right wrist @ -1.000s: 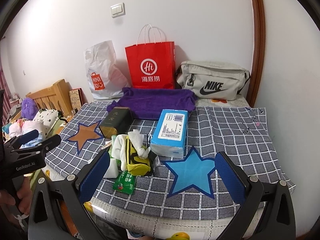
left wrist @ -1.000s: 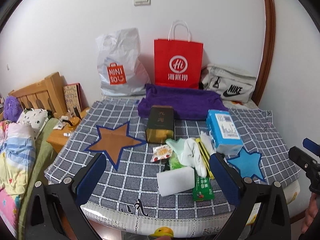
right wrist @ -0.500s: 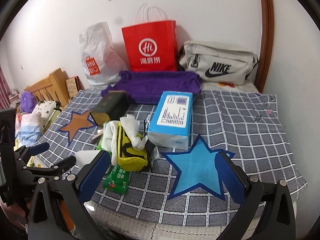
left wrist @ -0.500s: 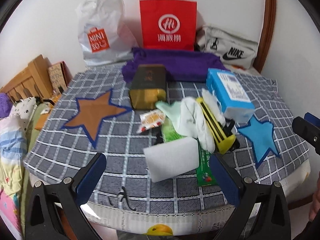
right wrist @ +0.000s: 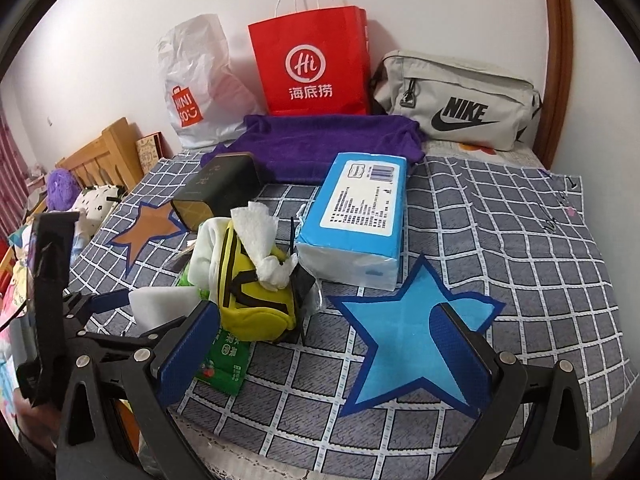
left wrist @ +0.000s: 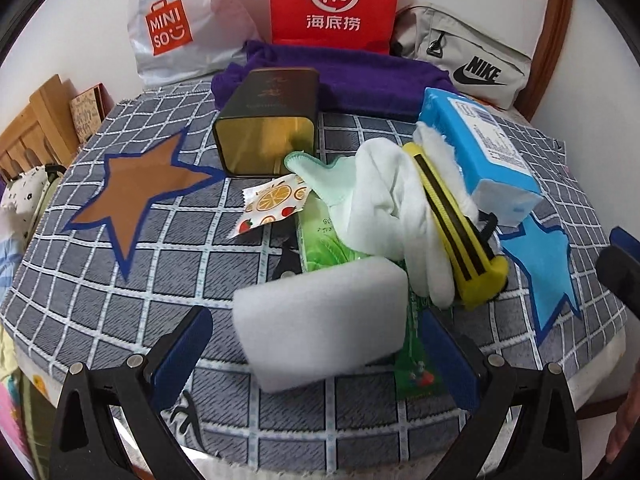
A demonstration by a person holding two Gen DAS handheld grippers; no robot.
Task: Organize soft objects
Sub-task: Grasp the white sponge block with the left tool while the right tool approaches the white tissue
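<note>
Checked cloth (left wrist: 120, 280) covers table, bags against white wall (right wrist: 100, 40). My left fingers (left wrist: 192, 336) wide around white sponge (left wrist: 320, 320); right fingers (right wrist: 460, 352) wide over blue star (right wrist: 400, 332).

White sponge (left wrist: 320, 316); grey checked cloth (left wrist: 120, 300); purple towel (right wrist: 320, 144).

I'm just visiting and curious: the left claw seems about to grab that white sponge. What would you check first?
1. Left gripper open wide enough: ok, its jaws are spread wider than the sponge.
2. White sponge between the fingers: ok, roughly centred.
3. Sponge free of neighbours: not ok, the white cloth and green packet crowd its far and right sides.
4. Fingers touching the sponge: cannot tell.
5. Right gripper out of the way: ok, open over the blue star.
</note>
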